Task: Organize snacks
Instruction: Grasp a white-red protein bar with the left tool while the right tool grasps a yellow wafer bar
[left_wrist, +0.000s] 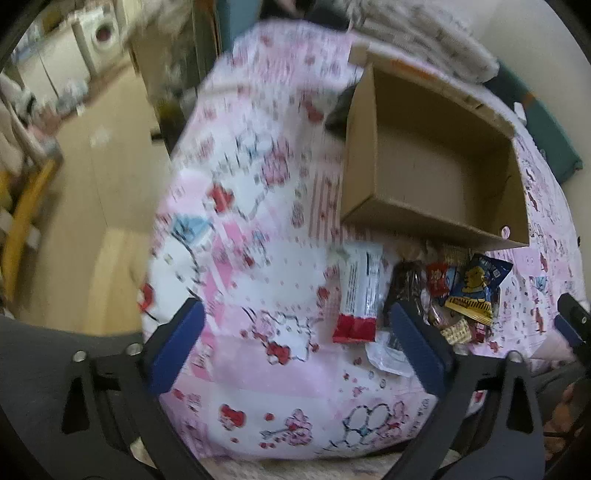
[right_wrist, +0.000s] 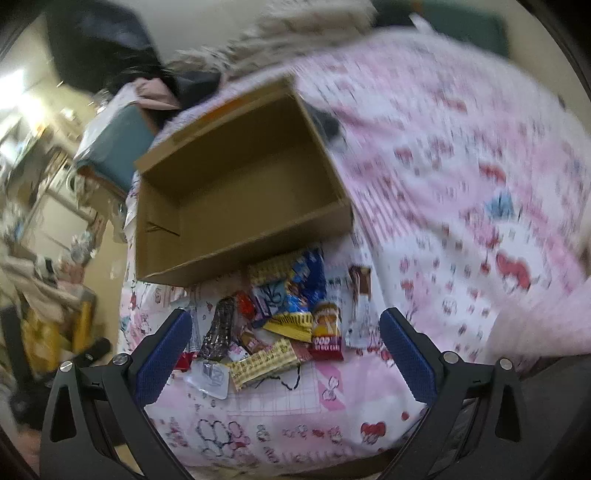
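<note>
An empty brown cardboard box (left_wrist: 436, 162) stands open on a pink patterned bedspread (left_wrist: 258, 229); it also shows in the right wrist view (right_wrist: 240, 184). A pile of wrapped snacks (right_wrist: 273, 325) lies in front of the box, also in the left wrist view (left_wrist: 458, 295). A white bar with a red end (left_wrist: 360, 291) lies left of the pile. My left gripper (left_wrist: 295, 347) is open and empty above the bedspread, near the white bar. My right gripper (right_wrist: 284, 350) is open and empty, its fingers either side of the snack pile.
A fluffy blanket (left_wrist: 424, 33) lies behind the box. The bed edge drops to a wooden floor (left_wrist: 92, 184) on the left, with a washing machine (left_wrist: 99, 33) far off. Cluttered furniture (right_wrist: 48, 221) stands left in the right wrist view.
</note>
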